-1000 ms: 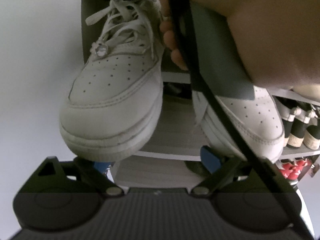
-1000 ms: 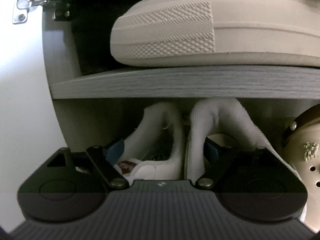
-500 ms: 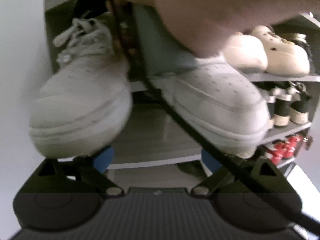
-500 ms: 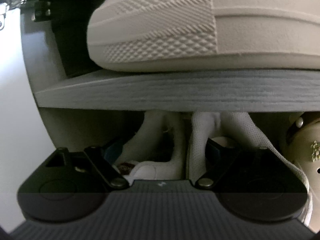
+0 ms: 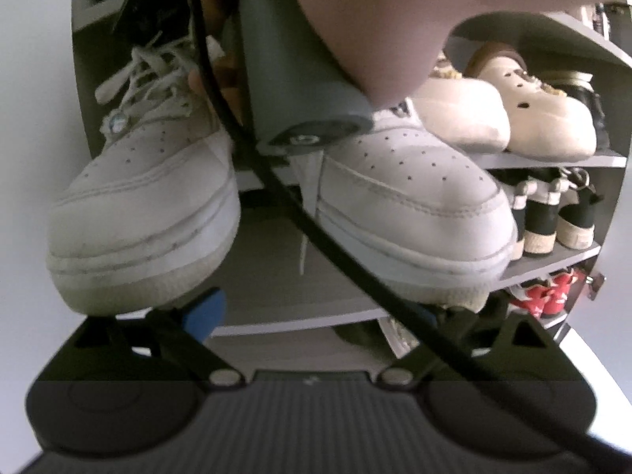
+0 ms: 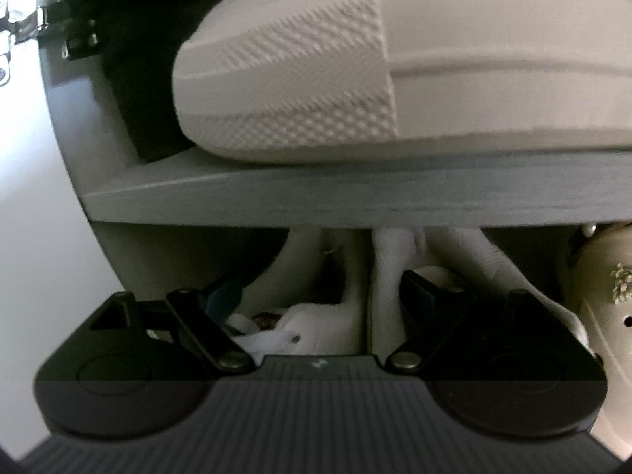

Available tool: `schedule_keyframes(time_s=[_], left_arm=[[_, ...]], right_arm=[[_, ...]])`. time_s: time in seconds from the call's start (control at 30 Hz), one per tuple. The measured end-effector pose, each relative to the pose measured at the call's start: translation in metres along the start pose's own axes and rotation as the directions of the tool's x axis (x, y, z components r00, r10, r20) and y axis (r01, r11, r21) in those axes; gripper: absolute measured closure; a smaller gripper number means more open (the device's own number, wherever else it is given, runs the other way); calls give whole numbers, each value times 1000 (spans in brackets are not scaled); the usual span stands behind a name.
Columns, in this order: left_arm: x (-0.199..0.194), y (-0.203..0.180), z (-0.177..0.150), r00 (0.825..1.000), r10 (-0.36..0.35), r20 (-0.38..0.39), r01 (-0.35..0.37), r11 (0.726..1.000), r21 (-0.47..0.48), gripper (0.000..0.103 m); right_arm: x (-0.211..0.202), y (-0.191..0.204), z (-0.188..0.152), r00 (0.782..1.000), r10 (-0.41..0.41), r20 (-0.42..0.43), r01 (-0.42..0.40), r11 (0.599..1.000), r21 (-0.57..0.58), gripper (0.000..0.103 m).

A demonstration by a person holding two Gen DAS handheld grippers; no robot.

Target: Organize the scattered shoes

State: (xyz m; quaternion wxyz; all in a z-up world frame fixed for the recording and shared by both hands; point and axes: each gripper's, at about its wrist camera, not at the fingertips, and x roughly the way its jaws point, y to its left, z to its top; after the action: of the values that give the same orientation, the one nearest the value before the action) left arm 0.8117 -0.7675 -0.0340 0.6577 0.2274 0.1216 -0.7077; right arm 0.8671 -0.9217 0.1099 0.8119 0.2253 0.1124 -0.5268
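Nearest to us in the left wrist view, our left gripper (image 5: 312, 312) has its jaws apart with nothing between them, the blue pads sitting just under the toes of the pair of white leather lace-up sneakers (image 5: 399, 205). A black cable (image 5: 316, 237) runs diagonally across the gap between the two shoes. Above them the hand (image 5: 355, 19) wraps the grey cylindrical handle (image 5: 292, 79) of the other tool. In the right wrist view, our right gripper (image 6: 320, 296) reaches down into the collars of that same pair, jaws spread wide; each finger seems to sit inside one shoe, so we judge the pair is carried by outward pressure on the inner walls, though the contact itself is partly hidden. The sneakers hang at the front edge of the grey wooden shelf (image 5: 284, 288), not yet set on it. Further right sit cream foam clogs (image 5: 553, 118) on the board above, black-and-white high-top shoes (image 5: 553, 213) beside the open slot, and red shoes (image 5: 545, 296) lower down. Straight ahead of the right gripper, a beige rubber-soled shoe (image 6: 375, 79) rests on a shelf board (image 6: 355, 193) above. The risk from here is a shoe slipping off a finger if the spread eases, a sole catching the shelf lip, the dangling lace or the cable snagging, or the right-hand sneaker knocking the high-tops.
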Motion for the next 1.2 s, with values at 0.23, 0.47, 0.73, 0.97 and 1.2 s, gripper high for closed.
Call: schedule_keyframes(time_s=[0.23,0.47,0.73,0.97,1.2], left_arm=[[-18,17,7,1000,5,-5,-5,998,-63,7],[-21,23,9,1000,-5,-15,4,998,-59,7],[-22,25,13,998,10,-57,-11,1000,-16,9],[-15,24,14,997,6,-79,-5,1000,12,9],[-10,39,28,996,29,-90,-25,999,35,9]], right_arm=[[-31,13,2,998,50,28,-49,998,-44,14],[-114,39,-9,999,22,36,-11,956,-293,14],[-185,-97,-24,986,-154,-66,164,968,193,14],[-144,-174,-147,973,158,-167,58,535,843,24],[-144,-169,-162,971,218,-95,-20,474,880,43]])
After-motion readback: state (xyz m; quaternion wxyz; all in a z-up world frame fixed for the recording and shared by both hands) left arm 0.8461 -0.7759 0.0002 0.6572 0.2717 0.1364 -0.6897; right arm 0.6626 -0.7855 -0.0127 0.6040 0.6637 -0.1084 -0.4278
